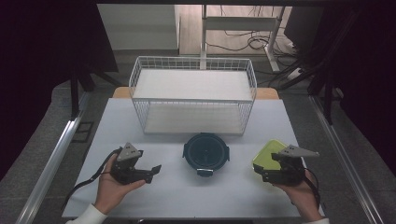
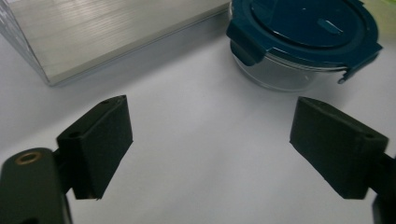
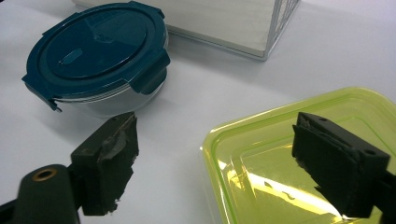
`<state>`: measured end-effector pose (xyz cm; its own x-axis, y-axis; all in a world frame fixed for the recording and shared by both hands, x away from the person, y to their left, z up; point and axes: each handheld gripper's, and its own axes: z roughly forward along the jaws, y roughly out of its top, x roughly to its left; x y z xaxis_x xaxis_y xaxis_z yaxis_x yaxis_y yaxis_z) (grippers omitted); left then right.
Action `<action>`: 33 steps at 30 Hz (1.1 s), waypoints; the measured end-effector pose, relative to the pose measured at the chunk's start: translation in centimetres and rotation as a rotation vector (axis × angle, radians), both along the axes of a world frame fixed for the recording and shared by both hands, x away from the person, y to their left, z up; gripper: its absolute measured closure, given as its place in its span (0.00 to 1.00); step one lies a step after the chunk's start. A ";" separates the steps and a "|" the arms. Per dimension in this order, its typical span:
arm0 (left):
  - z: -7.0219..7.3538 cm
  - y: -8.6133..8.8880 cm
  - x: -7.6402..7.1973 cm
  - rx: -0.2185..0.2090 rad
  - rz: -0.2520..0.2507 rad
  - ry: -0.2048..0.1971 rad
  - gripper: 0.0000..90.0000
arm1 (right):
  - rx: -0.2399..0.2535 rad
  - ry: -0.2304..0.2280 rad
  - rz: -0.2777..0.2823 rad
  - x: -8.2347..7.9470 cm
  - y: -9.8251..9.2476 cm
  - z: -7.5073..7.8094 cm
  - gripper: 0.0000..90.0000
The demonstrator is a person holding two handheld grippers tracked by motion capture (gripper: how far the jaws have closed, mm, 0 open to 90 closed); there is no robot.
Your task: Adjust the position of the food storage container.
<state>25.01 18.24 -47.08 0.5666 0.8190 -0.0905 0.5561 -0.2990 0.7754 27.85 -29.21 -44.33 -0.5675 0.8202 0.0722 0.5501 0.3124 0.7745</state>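
Inspector A: Status of work? The left hand-held gripper (image 1: 152, 171), lower left of the high view, has its jaws spread apart over bare table (image 1: 187, 196), nothing between them.

Inspector B: Confirmed. The right hand-held gripper (image 1: 259, 173), lower right, also stands apart. Its jaws straddle the near corner of the green container (image 3: 299, 158) without pressing it.

Inspector A: So I judge nothing is grasped yet; both containers sit on the table, in front of the wire basket (image 1: 193, 95), which holds none of them.

Inspector B: Agreed. Any placing appears wholly left to do.

Inspector A: Count?

Inspector B: One round blue-lidded container (image 1: 206, 152), centre, lid clipped on; one green container; one wire basket; two hand-held grippers.
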 end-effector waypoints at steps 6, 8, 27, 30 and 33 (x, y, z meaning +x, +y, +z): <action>-0.2 -0.1 -0.1 0.008 0.009 0.035 0.18 | 0.008 0.016 0.013 0.1 -0.7 -0.2 0.21; -0.2 -0.1 -0.2 0.005 0.010 0.035 0.18 | 0.013 0.019 0.012 0.1 -0.7 -0.1 0.22; -0.5 -0.2 -0.6 0.040 -0.003 0.032 0.19 | 0.044 0.050 0.046 0.7 0.6 0.6 0.40; -0.4 -0.2 -0.6 0.038 -0.010 0.033 0.19 | 0.043 0.061 0.047 1.0 0.9 0.6 0.42; -0.4 -0.1 -0.7 0.040 -0.013 0.034 0.19 | 0.044 0.069 0.049 1.4 1.4 0.8 0.44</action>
